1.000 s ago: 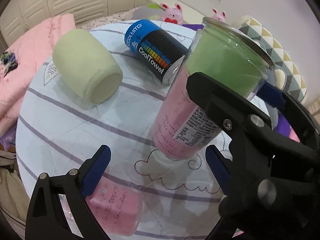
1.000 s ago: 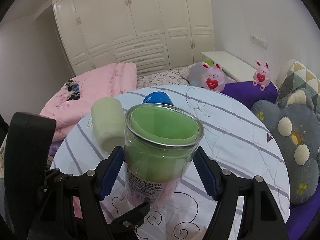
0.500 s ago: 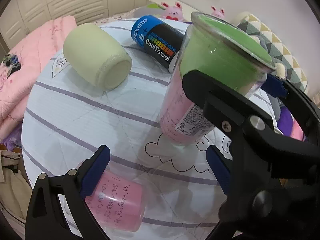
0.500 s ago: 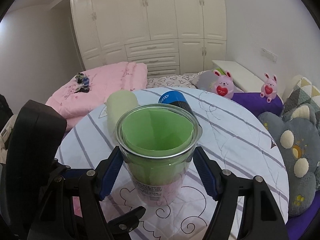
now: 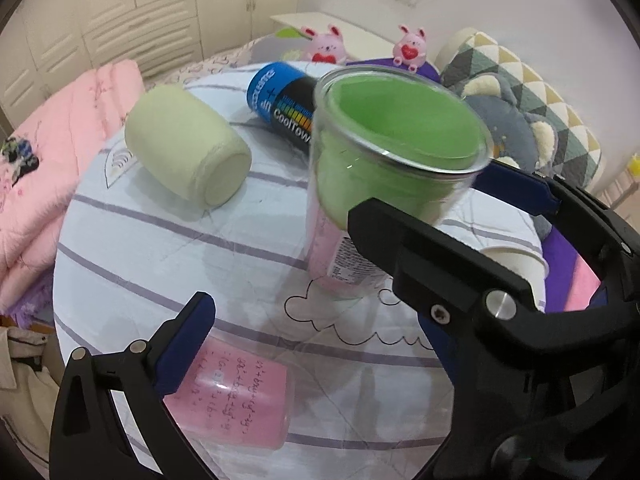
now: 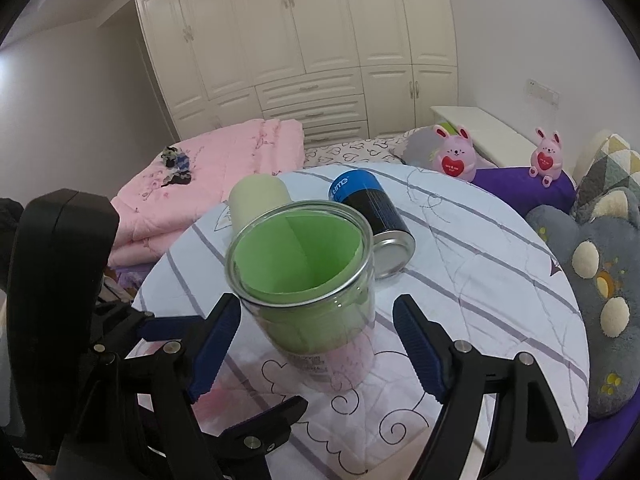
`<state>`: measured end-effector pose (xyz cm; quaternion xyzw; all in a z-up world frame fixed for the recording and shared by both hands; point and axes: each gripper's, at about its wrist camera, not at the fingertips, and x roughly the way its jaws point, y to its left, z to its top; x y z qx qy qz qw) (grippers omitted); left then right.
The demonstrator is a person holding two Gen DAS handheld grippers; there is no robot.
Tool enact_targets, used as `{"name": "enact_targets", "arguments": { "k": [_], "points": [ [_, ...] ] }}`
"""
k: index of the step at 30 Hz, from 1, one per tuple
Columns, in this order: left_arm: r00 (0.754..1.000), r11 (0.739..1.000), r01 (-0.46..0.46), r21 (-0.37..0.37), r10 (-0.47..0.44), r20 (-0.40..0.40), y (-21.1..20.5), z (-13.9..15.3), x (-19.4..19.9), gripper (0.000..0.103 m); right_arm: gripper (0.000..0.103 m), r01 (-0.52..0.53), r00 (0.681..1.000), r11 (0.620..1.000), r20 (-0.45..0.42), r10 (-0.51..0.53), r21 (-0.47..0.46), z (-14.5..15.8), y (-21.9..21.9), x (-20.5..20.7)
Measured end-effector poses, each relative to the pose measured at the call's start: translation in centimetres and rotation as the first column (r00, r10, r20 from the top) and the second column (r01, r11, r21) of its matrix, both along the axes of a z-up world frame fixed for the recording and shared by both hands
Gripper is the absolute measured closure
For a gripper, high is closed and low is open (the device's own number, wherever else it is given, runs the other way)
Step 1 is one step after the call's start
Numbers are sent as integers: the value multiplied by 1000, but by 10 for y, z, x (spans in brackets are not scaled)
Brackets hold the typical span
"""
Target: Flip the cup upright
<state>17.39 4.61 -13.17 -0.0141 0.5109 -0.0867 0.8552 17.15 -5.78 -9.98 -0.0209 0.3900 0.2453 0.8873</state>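
A clear cup (image 6: 308, 280) with a green paper lining on top and pink below stands upright on the round table; it also shows in the left wrist view (image 5: 384, 184). My right gripper (image 6: 316, 344) is open, its blue fingers on either side of the cup and clear of its walls. My left gripper (image 5: 316, 344) is open and empty; only its left finger (image 5: 184, 344) shows fully, above a small pink cup (image 5: 236, 400) lying on its side at the table's front edge.
A pale green roll (image 5: 188, 148) and a blue-black CoolTowel can (image 5: 284, 108) lie on their sides behind the cup. The striped tablecloth (image 5: 132, 256) covers the table. A pink quilt (image 6: 216, 184) lies left; plush toys (image 6: 456, 158) and cushions lie right.
My right gripper's fingers have spread off the cup, which now stands free on the table. Both grippers have drawn back and up a little.
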Motion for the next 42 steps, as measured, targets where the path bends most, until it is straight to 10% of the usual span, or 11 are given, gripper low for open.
{"name": "enact_targets", "arguments": {
  "k": [25,42],
  "points": [
    [913,982,190,-2,-176,369,26,75,-84,0,23,249,947,968,215,-240,-17,96,-28,-120],
    [862,976,216,7,-194,468,38,97,-138,0,23,376,915,926,175,-365,-34,79,-29,-175]
  ]
}}
